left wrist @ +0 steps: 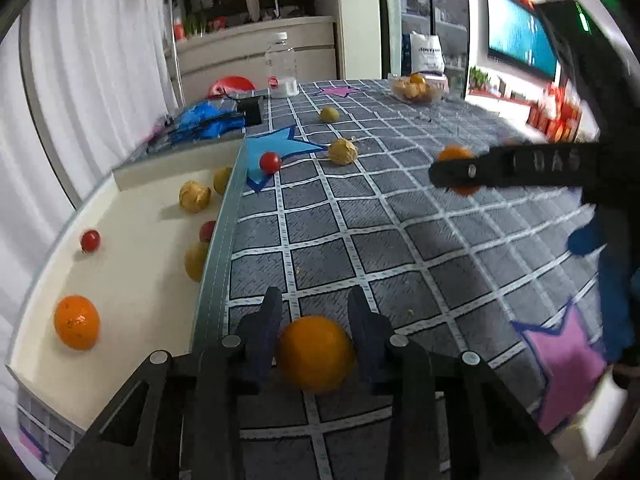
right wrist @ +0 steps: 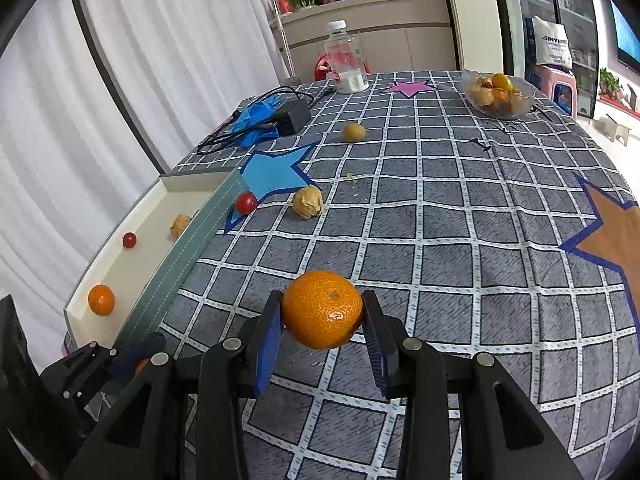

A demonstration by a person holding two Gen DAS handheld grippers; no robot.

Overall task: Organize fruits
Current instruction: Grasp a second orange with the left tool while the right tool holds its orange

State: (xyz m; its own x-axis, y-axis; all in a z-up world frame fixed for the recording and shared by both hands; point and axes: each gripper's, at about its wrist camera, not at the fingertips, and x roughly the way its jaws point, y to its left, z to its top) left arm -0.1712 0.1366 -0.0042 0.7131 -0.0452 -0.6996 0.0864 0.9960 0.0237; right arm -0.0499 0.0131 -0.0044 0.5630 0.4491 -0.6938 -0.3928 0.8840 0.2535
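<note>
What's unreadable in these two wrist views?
- Left wrist view: right tongs blurred, covering most of their tangerine; the grip can't be judged here.
- Left wrist view: yellow fruit and cherry tomato in the tray, half hidden by its wall.
- Right wrist view: left tongs cut off behind the right tool; only an orange sliver shows.
- Right wrist view: glass bowl contents too small to count.

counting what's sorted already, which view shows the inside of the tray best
The left wrist view: the tray floor lies open, showing seven fruits. In the right wrist view the tray wall hides part; only three fruits show.
</note>
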